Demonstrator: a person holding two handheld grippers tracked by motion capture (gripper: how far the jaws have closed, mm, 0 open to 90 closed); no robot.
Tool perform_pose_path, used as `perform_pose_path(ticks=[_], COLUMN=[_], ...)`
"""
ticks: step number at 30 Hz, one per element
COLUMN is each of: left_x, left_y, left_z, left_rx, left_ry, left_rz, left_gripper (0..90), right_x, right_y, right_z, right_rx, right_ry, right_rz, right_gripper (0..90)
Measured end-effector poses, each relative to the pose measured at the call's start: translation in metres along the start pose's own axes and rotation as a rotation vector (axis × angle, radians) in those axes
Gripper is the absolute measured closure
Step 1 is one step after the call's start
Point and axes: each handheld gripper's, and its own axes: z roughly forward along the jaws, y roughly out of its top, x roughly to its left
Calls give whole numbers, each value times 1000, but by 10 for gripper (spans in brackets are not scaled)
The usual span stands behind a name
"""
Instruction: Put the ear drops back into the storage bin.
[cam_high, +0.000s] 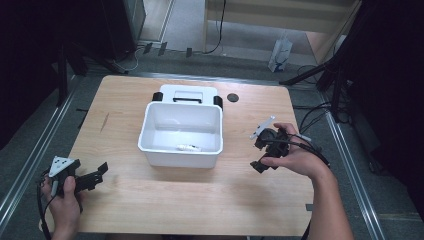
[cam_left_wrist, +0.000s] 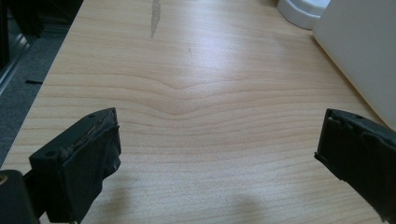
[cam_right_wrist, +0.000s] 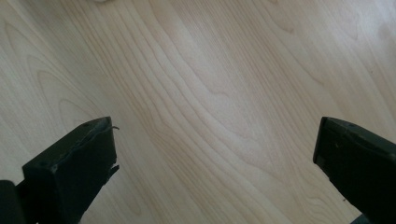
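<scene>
1. White bin (cam_high: 181, 134): stands at the centre of the high view, open at the top, on the wooden table (cam_high: 150, 200). A small pale object (cam_high: 187, 147) lies on its floor near the front wall; what it is cannot be made out.
2. White lid (cam_high: 188, 93): lies flat just behind the bin, toward the upper centre of the frame, with dark clips at its two ends. It is off the bin.
3. Small dark disc (cam_high: 232, 97): rests on the table right of the lid, apart from it.
4. Right gripper (cam_high: 263, 150): held right of centre in the high view, near the bin but clear of it. In the right gripper view its jaws stand wide apart over bare wood, holding nothing.
5. Left gripper (cam_high: 97, 175): at the lower left of the high view, well apart from the bin. In the left gripper view its jaws are likewise spread wide and empty; the bin wall (cam_left_wrist: 369, 51) shows at the upper right.
6. Judgement on progress: the bin is open with one item inside. Neither gripper has anything in hand, so any handling of the lid or contents remains to be done.
</scene>
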Motion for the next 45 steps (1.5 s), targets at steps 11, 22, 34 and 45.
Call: perform_pose_path(ticks=[11,22,34,45], left_x=[0,0,0,-2], left_y=[0,0,0,0], left_z=[0,0,0,1], left_rx=[0,4,3,11], left_ry=[0,2,-1,5], left_rz=[3,8,-1,7], left_gripper=[5,4,5,5], right_x=[1,10,30,43], right_y=[-56,-112,-169,-193], right_z=[13,26,41,48], right_rx=[-172,-319,-598,-729], right_ry=[-40,-101,-182,-148], right_rz=[167,324,609,719], right_gripper=[0,0,0,0])
